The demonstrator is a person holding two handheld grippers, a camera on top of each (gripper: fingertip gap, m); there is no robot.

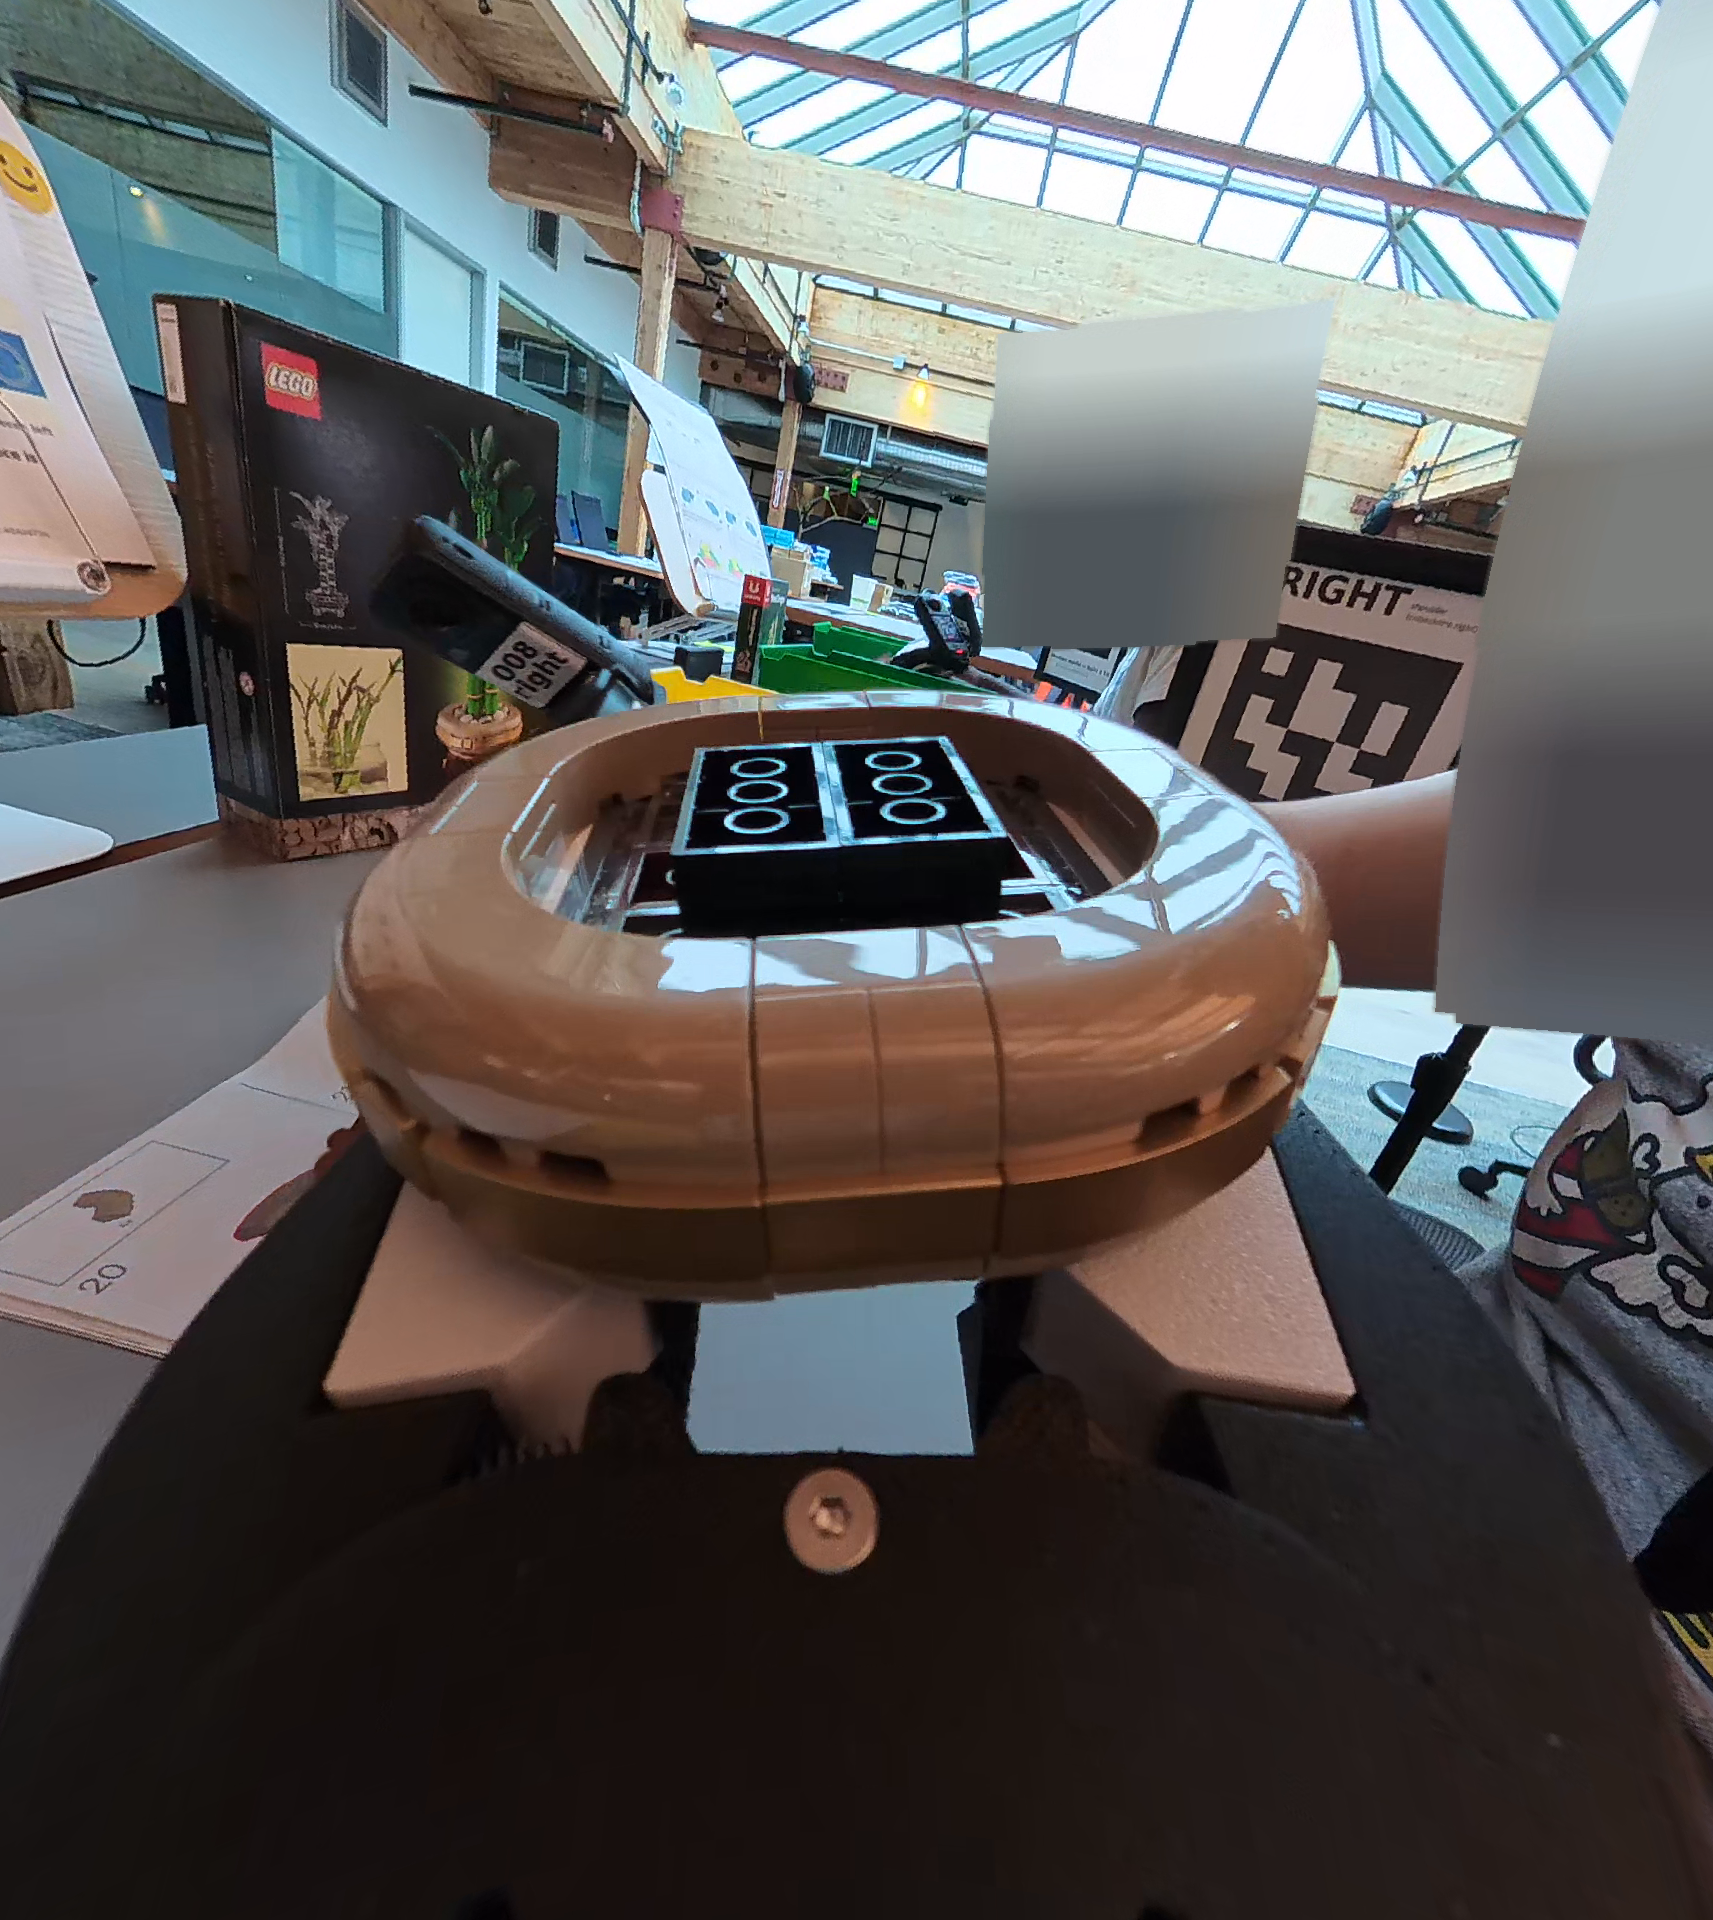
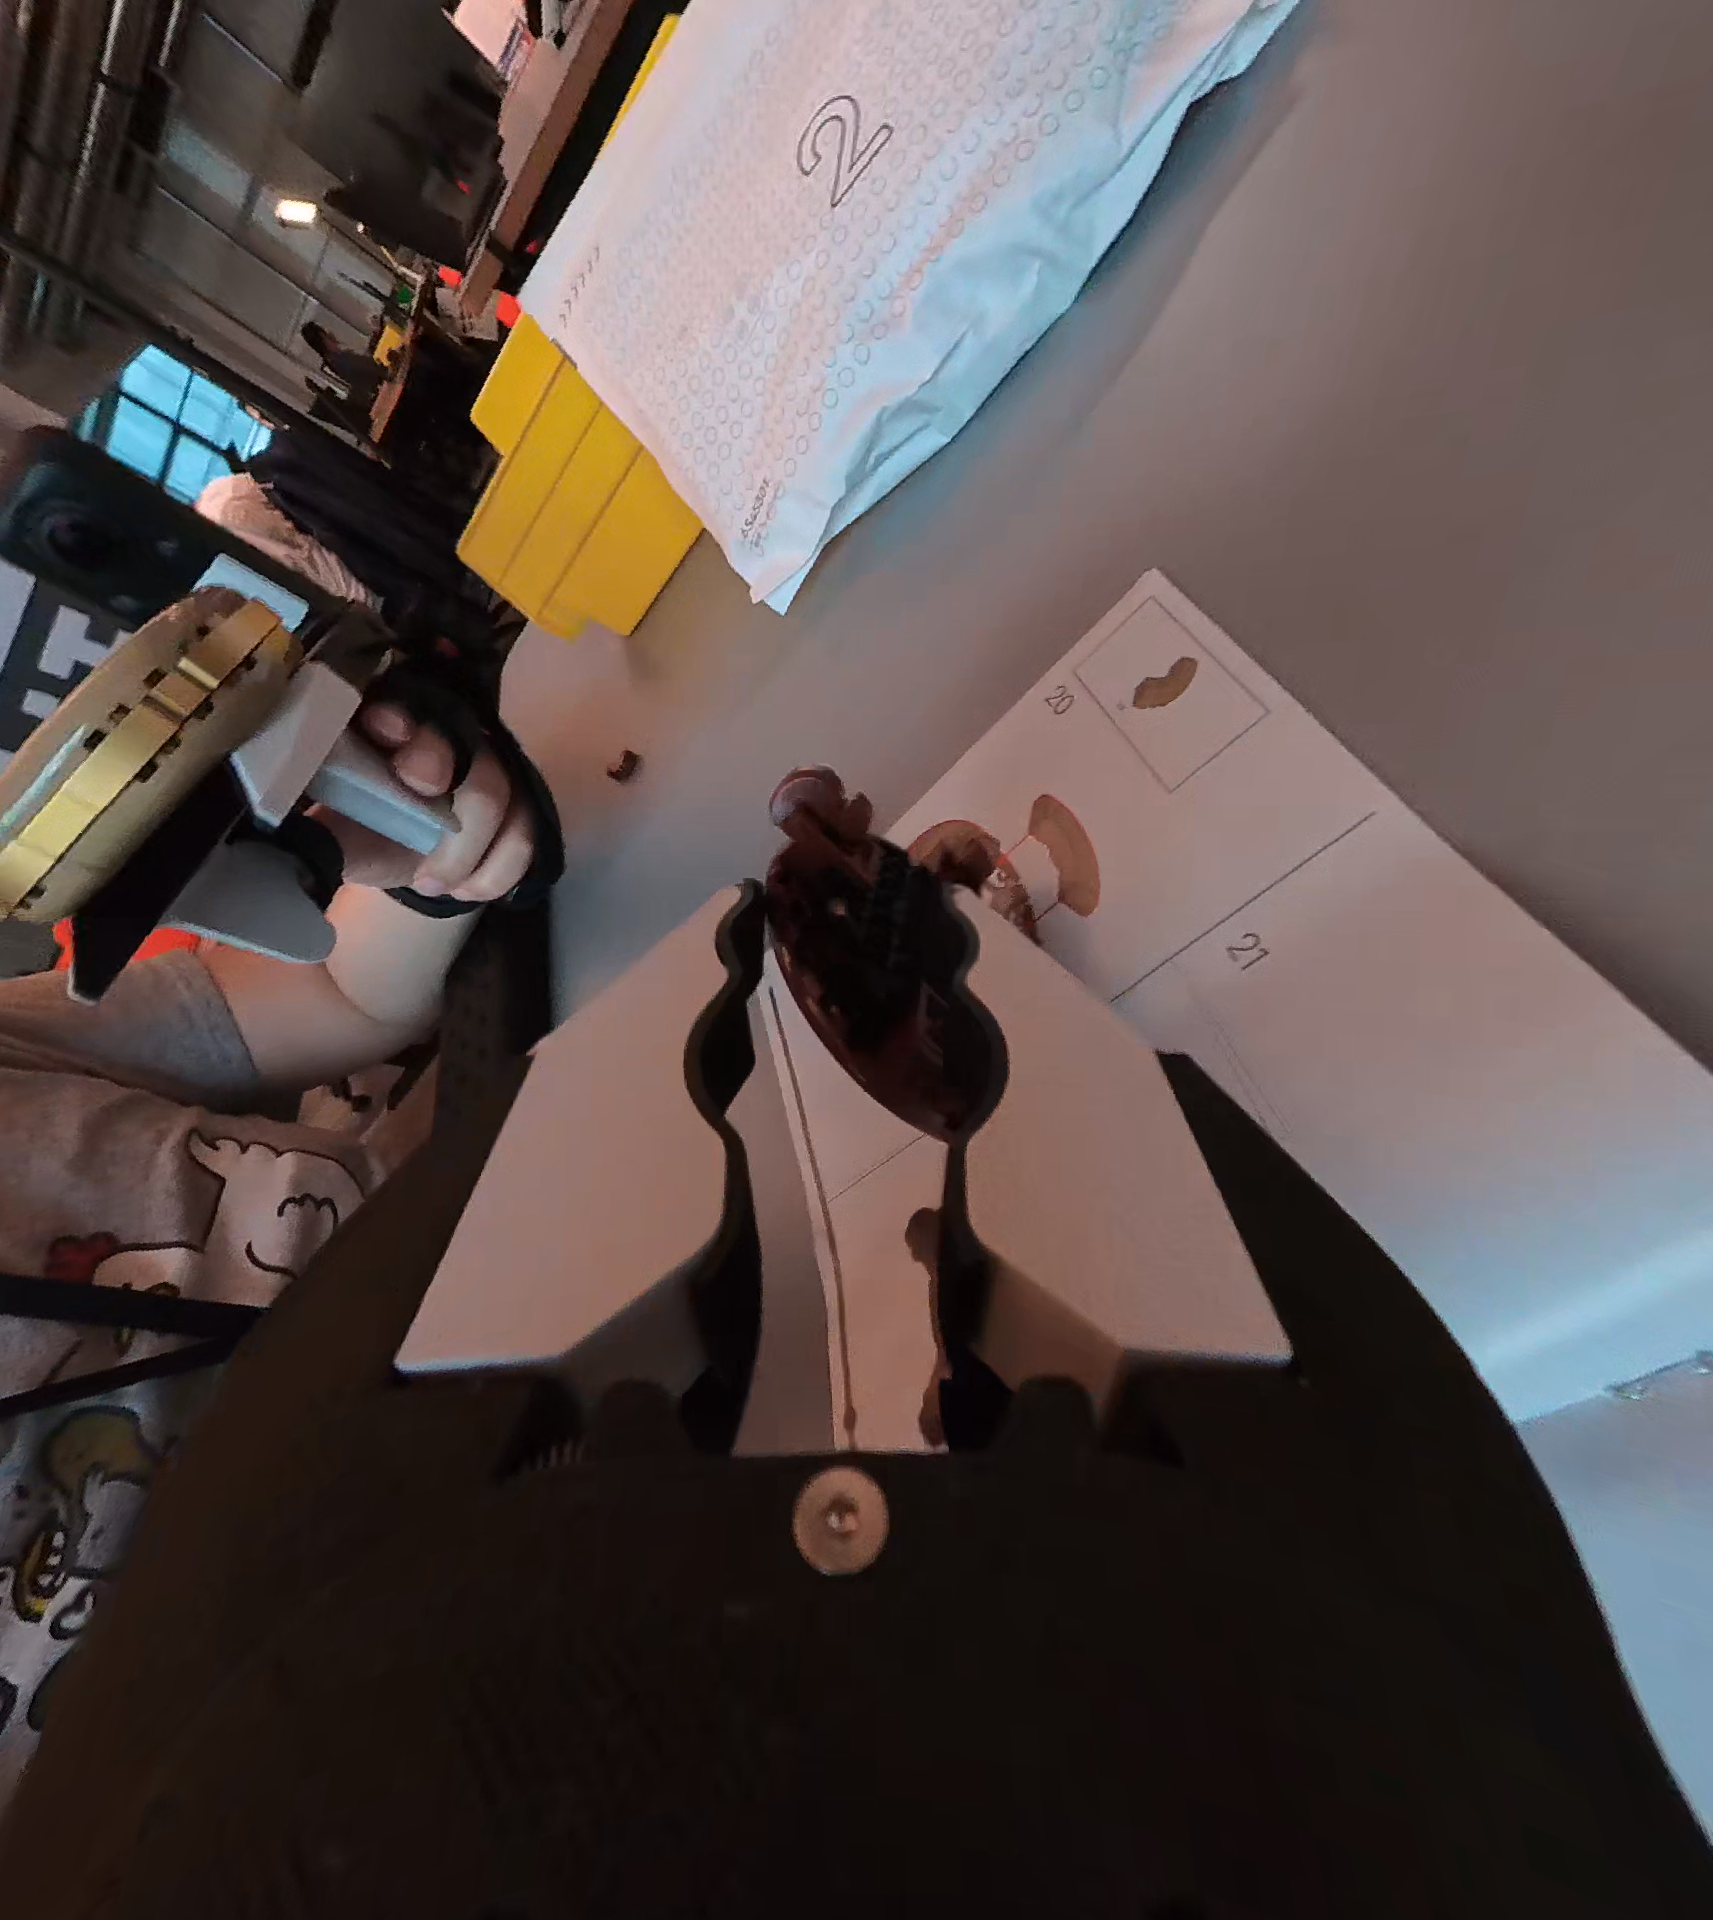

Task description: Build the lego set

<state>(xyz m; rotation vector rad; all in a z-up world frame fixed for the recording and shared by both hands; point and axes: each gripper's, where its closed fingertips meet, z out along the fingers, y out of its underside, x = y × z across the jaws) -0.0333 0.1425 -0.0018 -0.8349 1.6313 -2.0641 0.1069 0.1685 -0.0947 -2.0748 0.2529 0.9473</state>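
the left gripper (image 1: 831,1288) pinches the tan lego ring (image 1: 831,1018) by its lower edge, its pale fingers (image 1: 478,1320) pressed against the underside, lifting it clear of the grey table (image 1: 52,997); black bricks (image 1: 836,821) sit in the ring's hollow. the right gripper (image 2: 857,997) clamps a dark brown lego assembly (image 2: 873,966) between its jaws, held above the open instruction booklet (image 2: 1403,987). a lego box (image 1: 353,582) stands on the table behind the ring, and a numbered white bag (image 2: 831,270) lies beside a yellow bin (image 2: 571,499)
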